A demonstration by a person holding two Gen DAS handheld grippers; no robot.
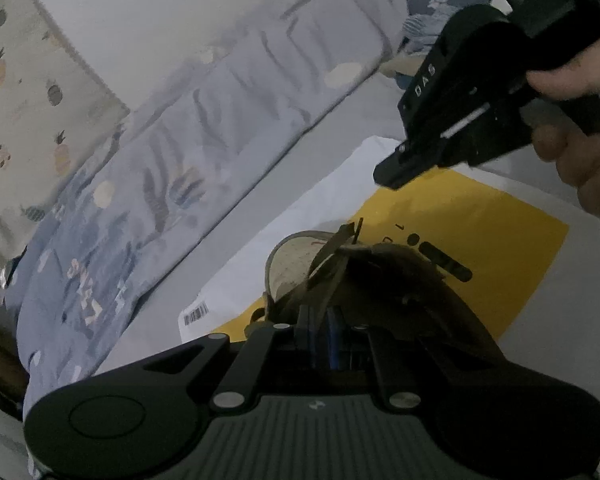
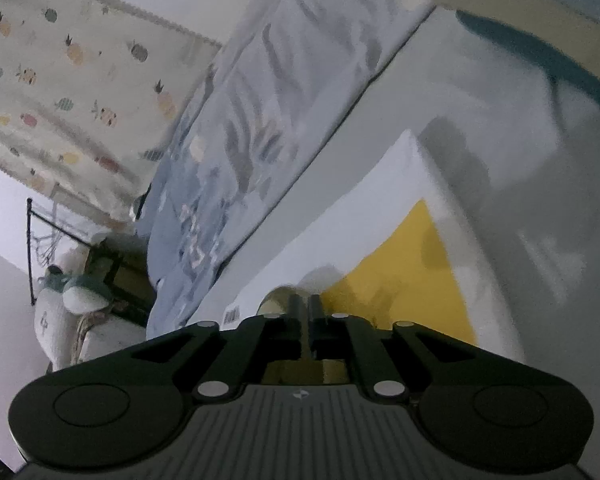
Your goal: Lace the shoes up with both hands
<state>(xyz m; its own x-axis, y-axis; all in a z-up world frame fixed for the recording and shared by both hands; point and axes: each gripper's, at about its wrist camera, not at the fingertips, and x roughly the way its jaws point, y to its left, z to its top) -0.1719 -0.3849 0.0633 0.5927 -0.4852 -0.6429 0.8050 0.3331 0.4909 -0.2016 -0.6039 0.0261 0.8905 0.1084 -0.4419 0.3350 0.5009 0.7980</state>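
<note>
left gripper (image 1: 324, 320): fingers pinch lace (image 1: 334, 246), likely | right gripper (image 2: 305, 320): fingers clenched, "DAS" | shoe (image 1: 296, 264)

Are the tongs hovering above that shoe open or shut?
Shut. The right tongs end in one closed tip above the shoe, and the wrist view shows their fingers nearly touching.

Black left claw (image 1: 324, 320) and black right claw (image 2: 305, 316), grey ribbed housings behind. Dark brown shoe (image 1: 400, 280) with pale, speckled inside. Bright yellow sheet (image 1: 480, 224) with black marks, lying on white paper (image 1: 300, 240) with a black barcode. Pale blue quilt (image 1: 180, 152), feather and fish print. Cream curtain (image 2: 80, 64), pineapple pattern.
</note>
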